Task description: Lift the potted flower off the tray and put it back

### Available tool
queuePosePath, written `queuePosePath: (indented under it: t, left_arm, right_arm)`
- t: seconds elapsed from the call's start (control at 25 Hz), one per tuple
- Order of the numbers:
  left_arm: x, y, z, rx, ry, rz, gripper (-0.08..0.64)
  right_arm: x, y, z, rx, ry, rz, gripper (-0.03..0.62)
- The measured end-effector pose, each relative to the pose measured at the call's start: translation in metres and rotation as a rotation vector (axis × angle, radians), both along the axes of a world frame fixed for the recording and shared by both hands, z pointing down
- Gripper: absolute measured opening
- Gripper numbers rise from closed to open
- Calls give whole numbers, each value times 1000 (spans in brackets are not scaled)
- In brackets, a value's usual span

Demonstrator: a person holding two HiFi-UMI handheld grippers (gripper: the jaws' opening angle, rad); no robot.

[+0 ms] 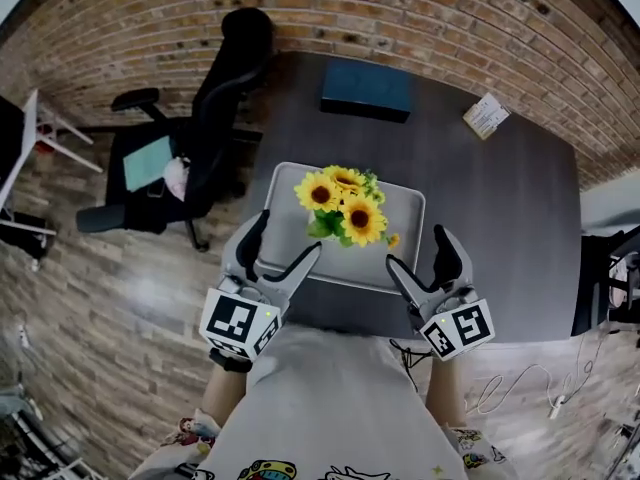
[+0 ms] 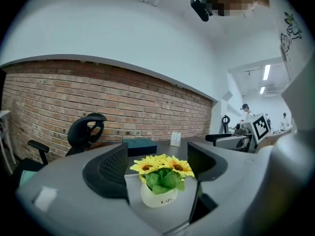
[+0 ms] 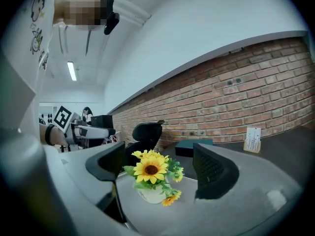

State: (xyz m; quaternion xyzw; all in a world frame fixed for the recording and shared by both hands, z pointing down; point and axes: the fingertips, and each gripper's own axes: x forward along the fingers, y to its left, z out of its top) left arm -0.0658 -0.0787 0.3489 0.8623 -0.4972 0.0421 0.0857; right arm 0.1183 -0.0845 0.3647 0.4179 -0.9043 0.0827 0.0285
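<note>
The person's left forearm reached up from the bottom of the head view, carrying the left gripper (image 1: 288,234) forward and angled inward to the right, nearly level. Its marker cube (image 1: 238,323) sat just ahead of the wrist. The jaws were spread wide. One tip lay over the near left edge of the tray (image 1: 340,268), and the other pointed in over its near side. In the left gripper view the gap between the pads framed the potted flower (image 1: 345,208), but neither pad touched it and the gripper held nothing.

The potted flower stood upright on the grey tray, toward its far side and a little right of centre. It was a bunch of yellow sunflowers with green leaves in a small white pot. The tray rested on the dark table (image 1: 500,228), near its front edge.

The right forearm mirrored the left, with the right gripper (image 1: 416,246) angled inward to the left near the tray's near right corner, also close to level. Its jaws stood well apart. The right gripper view showed the flower in the opening, clear of both pads, so this gripper was empty too.

Behind the tray lay a dark teal box (image 1: 366,90), and to the right of that a small card (image 1: 487,115). A black office chair (image 1: 215,98) stood at the table's left.
</note>
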Motion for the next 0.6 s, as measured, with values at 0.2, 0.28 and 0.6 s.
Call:
queuePosePath:
  t: [0.2,0.28,0.6]
  left_arm:
    - [9,-16,-2,-9,-12,73,385]
    - [11,-19,3,-15,-12,98,388]
    - [17,-21,16,-44,-9,162,397]
  right_arm:
    - [-2,-2,3,-12,3,28,426]
    - [-4,-3,6,-20,6,34,430]
    - [-13,-5,12,-31,18,25,436]
